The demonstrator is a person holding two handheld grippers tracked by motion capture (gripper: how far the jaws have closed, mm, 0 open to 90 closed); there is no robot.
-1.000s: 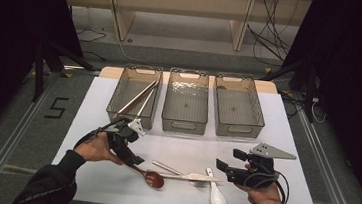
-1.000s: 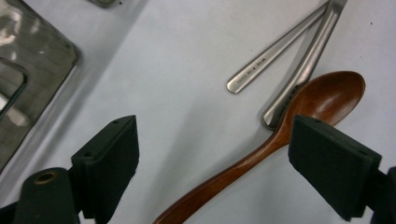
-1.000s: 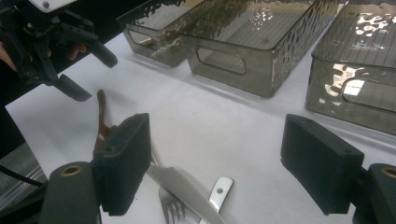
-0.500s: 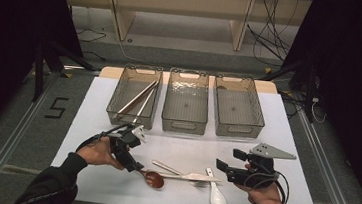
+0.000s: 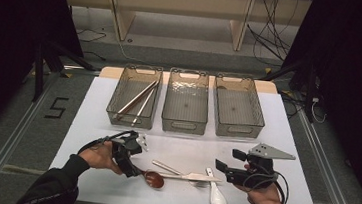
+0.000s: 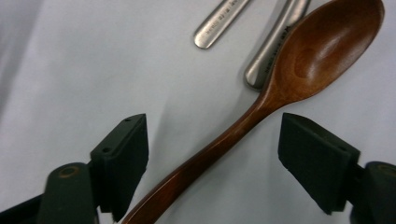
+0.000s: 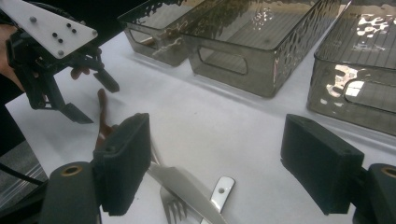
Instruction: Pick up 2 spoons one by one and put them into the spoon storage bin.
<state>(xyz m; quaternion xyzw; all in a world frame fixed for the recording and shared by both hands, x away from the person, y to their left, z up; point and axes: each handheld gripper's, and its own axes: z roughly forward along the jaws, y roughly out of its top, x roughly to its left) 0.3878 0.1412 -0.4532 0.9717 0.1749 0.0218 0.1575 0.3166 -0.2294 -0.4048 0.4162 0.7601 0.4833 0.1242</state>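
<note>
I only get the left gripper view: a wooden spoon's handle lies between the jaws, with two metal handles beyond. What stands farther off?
Observer: Three grey bins stand in a row. The left bin holds long sticks; the middle bin and right bin look empty.
Operator: Where is the other gripper?
Observer: The right gripper hovers low on the far side of the cutlery, jaws open, nothing between them.
Operator: And mine, from above?
Observer: The left gripper has just been closing its jaws, not yet pressing the wooden spoon. A white spoon lies past its bowl.
</note>
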